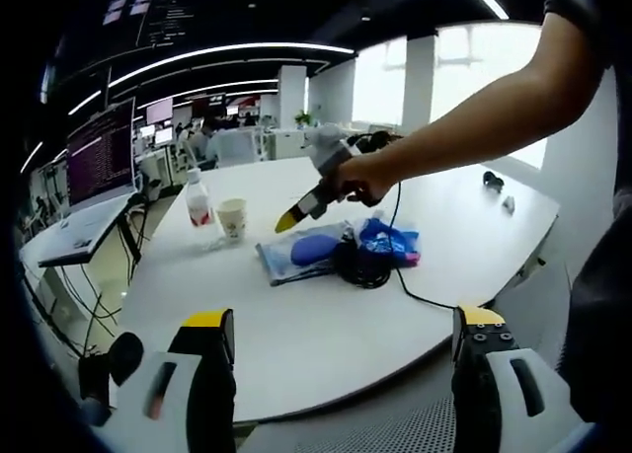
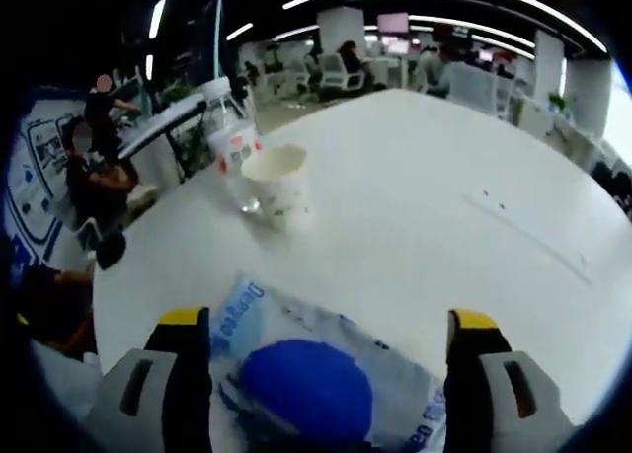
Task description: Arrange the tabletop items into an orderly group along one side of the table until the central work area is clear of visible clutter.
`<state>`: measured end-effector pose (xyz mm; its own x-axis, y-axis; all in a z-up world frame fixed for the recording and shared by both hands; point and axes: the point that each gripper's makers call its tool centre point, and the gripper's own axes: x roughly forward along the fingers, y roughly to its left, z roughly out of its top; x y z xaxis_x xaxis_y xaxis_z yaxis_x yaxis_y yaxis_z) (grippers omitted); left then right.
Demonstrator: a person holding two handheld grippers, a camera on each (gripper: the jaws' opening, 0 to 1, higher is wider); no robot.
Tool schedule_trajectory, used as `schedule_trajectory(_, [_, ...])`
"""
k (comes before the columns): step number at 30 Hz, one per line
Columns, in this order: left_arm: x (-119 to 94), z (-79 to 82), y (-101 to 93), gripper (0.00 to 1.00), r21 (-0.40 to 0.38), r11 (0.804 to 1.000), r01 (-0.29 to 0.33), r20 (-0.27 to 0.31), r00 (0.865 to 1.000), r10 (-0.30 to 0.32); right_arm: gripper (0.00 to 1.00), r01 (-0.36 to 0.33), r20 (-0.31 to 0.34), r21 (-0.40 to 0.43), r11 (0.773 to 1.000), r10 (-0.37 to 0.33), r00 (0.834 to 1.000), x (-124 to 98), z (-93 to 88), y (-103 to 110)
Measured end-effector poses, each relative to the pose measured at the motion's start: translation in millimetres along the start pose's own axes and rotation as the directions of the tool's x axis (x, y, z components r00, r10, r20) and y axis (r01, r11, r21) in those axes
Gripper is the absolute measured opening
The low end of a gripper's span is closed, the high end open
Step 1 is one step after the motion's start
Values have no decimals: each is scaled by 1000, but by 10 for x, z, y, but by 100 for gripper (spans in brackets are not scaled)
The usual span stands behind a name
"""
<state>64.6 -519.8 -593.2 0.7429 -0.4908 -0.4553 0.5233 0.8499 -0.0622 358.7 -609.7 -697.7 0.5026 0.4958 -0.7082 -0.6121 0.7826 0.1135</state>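
In the left gripper view, the left gripper (image 1: 336,359) hangs at the near edge of the white surface (image 1: 326,325), its jaws set wide apart with nothing between them. At the far left a laptop (image 1: 99,167) stands open on a separate desk, its screen text too small to read. On the surface, a water bottle (image 1: 198,199) stands upright with a paper cup (image 1: 232,219) just to its right; whether they touch is hard to tell. Further right lies a clear plastic packet (image 1: 296,256) with a blue rounded thing (image 1: 314,248) inside, then a crumpled blue wrapper (image 1: 390,241) and a coil of black cable (image 1: 363,267) whose lead runs off the near edge. The right gripper (image 1: 296,214), held in a person's hand (image 1: 360,177), hovers above the packet; only one yellow tip shows clearly, so its jaws cannot be judged here. Two small dark items (image 1: 494,182) at the far right are too small to make out.

In the right gripper view, the right gripper (image 2: 326,374) has its jaws spread, straddling the packet (image 2: 395,374) without pinching it. The blue thing (image 2: 306,389) sits between them, its near part cut off. Beyond, the bottle (image 2: 227,137) and cup (image 2: 278,182) stand at the left; the bottle's label is blurred.
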Motion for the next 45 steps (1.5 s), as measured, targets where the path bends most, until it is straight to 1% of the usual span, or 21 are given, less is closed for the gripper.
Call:
schedule_trajectory(2, [9, 6, -8, 91, 5, 1000, 8, -2, 1000, -8, 99, -8, -6, -3, 1000, 8, 1000, -29, -15, -5])
schedule_trajectory(3, [15, 9, -9, 91, 7, 1000, 10, -3, 1000, -10, 99, -12, 5, -12, 1000, 12, 1000, -66, -24, 17])
schedule_trajectory(5, [32, 17, -13, 91, 13, 1000, 17, -6, 1000, -17, 100, -21, -3, -24, 1000, 20, 1000, -136, -77, 71])
schedule_trajectory(7, [47, 42, -19, 91, 16, 1000, 25, -9, 1000, -25, 100, -19, -14, -75, 997, 18, 1000, -180, -111, 77])
schedule_trajectory(8, [50, 62, -23, 91, 14, 999, 29, -4, 1000, -29, 100, -17, -15, -83, 996, 15, 1000, -193, -115, 73])
schedule_trajectory(9, [60, 111, -38, 91, 3, 999, 40, 14, 999, -40, 100, -22, -5, -81, 996, 21, 1000, -248, -115, 106])
schedule_trajectory(10, [68, 131, -45, 91, 0, 999, 45, 19, 999, -45, 100, -24, -2, -81, 996, 24, 1000, -263, -114, 114])
schedule_trajectory(12, [91, 154, -60, 91, 5, 999, 53, 22, 998, -53, 100, -28, 14, -71, 997, 29, 999, -415, -116, 198])
schedule_trajectory(15, [140, 182, -113, 91, 26, 997, 75, 15, 997, -75, 100, -25, 50, -58, 998, 28, 998, -477, -128, 162])
schedule_trajectory(18, [192, 249, -158, 91, 30, 995, 98, 27, 995, -99, 100, -12, 57, -60, 998, 16, 998, -600, -163, 164])
schedule_trajectory(20, [218, 271, -179, 91, 41, 993, 107, 27, 994, -108, 100, 0, 72, -61, 998, 4, 997, -679, -184, 164])
schedule_trajectory(21, [239, 285, -200, 91, 40, 992, 119, 24, 992, -120, 100, 8, 93, -55, 998, -3, 996, -748, -208, 167])
schedule_trajectory(24, [285, 375, -265, 91, 40, 988, 148, 40, 988, -150, 100, 8, 96, -45, 999, -3, 995, -826, -288, 189])
schedule_trajectory(26, [323, 427, -306, 91, 48, 986, 161, 46, 986, -163, 100, 26, 93, -42, 999, -22, 995, -890, -363, 164])
schedule_trajectory(30, [391, 457, -380, 91, 62, 980, 188, 35, 981, -190, 100, 33, 106, -14, 999, -31, 994, -991, -468, 93])
schedule_trajectory(31, [403, 475, -407, 91, 61, 978, 199, 41, 979, -202, 100, 43, 106, -5, 999, -42, 993, -1022, -507, 49])
schedule_trajectory(32, [414, 485, -435, 91, 62, 976, 211, 42, 976, -213, 100, 59, 120, 1, 998, -59, 991, -1059, -526, -8])
schedule_trajectory(35, [456, 477, -497, 91, 80, 970, 229, 27, 972, -232, 99, 74, 139, 55, 996, -81, 987, -1149, -596, -110])
schedule_trajectory(39, [521, 485, -586, 90, 95, 961, 259, 20, 965, -262, 99, 102, 147, 95, 990, -115, 982, -1278, -738, -229])
schedule_trajectory(43, [572, 493, -654, 90, 103, 955, 280, 16, 959, -283, 98, 132, 141, 121, 984, -149, 979, -1383, -891, -324])
schedule_trajectory(45, [594, 497, -683, 89, 101, 951, 292, 15, 955, -295, 98, 136, 142, 139, 981, -156, 977, -1426, -948, -353])
